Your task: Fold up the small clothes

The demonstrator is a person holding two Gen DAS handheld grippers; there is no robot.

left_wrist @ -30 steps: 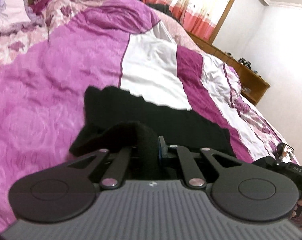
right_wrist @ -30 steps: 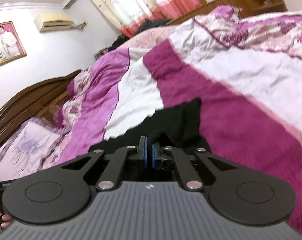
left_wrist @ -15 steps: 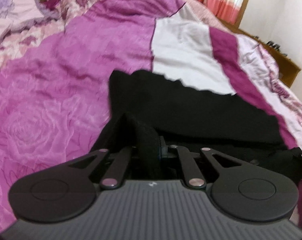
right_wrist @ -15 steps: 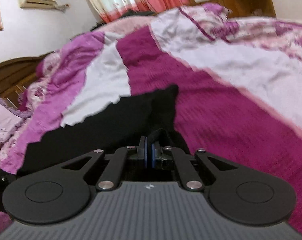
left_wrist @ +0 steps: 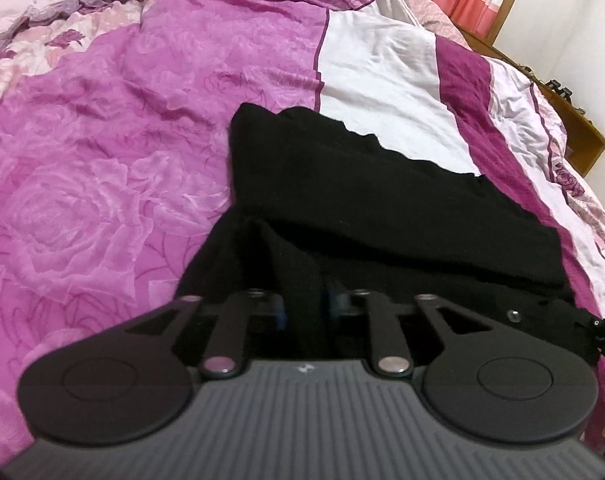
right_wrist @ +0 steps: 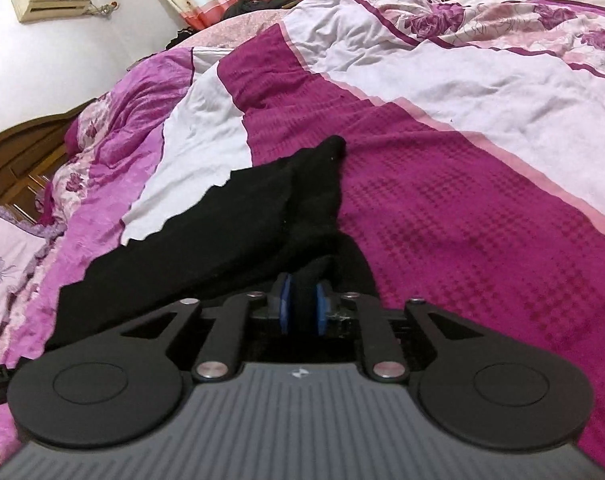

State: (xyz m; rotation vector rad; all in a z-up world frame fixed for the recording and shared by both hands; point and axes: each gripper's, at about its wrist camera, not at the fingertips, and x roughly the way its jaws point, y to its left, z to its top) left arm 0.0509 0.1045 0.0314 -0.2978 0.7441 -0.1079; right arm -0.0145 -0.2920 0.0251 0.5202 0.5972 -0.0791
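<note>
Garment: black cloth lies across the quilt, far edge toward 12 o'clock, near edge lifted at 6.
Left gripper: jaws clenched on a thick bunch of the near edge.
Right gripper: blue pads pinch a fold of the cloth's corner.
Risk, slip: the bunched cloth could pull free, dropping one corner.
Risk, skew: uneven travel of the two hands would lay a crooked fold.
Risk, snag: cloth dragging the rumpled quilt may wrinkle the layer beneath.

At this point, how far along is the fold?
Done: the black garment lies mostly flat on the quilt. In hand: left gripper and right gripper each pinch a near corner. Left: carrying that edge over to the far edge; no finished fold shows yet.
</note>
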